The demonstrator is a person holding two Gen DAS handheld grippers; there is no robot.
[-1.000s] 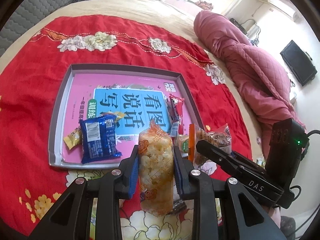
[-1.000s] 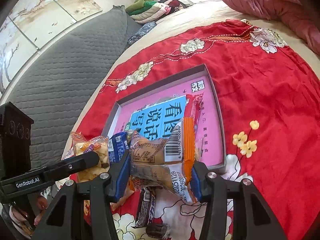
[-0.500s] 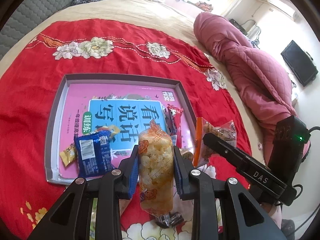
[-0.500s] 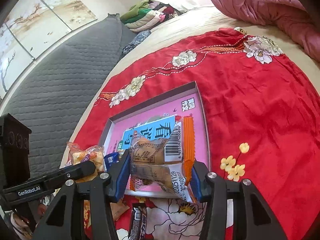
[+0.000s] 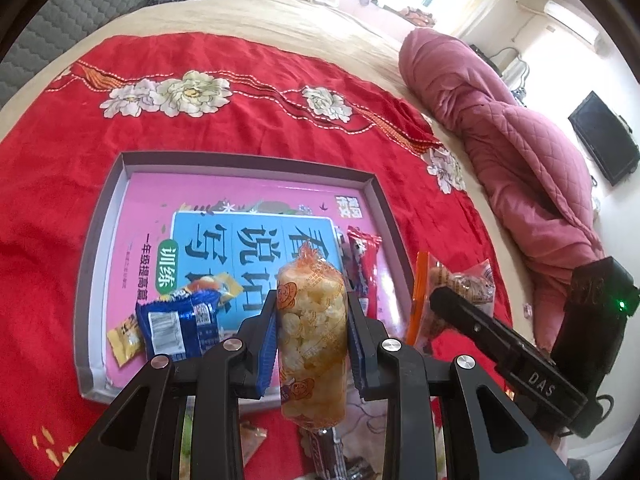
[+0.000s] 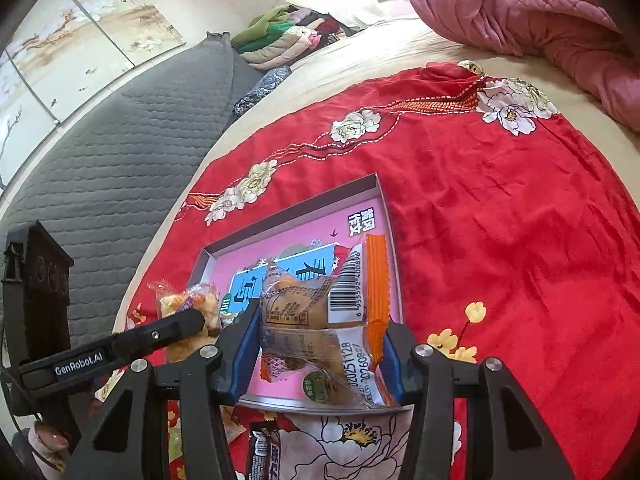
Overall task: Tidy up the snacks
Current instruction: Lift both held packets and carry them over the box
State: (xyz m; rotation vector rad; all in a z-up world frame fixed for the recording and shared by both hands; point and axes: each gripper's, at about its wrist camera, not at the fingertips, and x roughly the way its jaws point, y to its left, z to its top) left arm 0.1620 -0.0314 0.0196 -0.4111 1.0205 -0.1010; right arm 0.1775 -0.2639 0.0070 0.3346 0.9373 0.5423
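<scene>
In the left wrist view, the left gripper (image 5: 312, 344) is closed on a clear packet of puffed snacks (image 5: 312, 332), which stands upright between the blue pads above the near edge of the grey box lid (image 5: 96, 252). I judge that this packet is very light and soft, and the puffs inside probably break easily, so a gentle hold at the middle is best. Inside the lid, near its front left corner, lie a blue packet (image 5: 178, 328) and a small yellow one (image 5: 124, 334); a red packet (image 5: 362, 264) lies by the right wall.

In the right wrist view, the right gripper (image 6: 320, 340) is closed on an orange-edged cake packet (image 6: 324, 320), held over the near right corner of the lid. Its film looks smooth and crumpled, perhaps slippery; the cake is likely soft, so a hold across the body is safer than one on the seam.
</scene>
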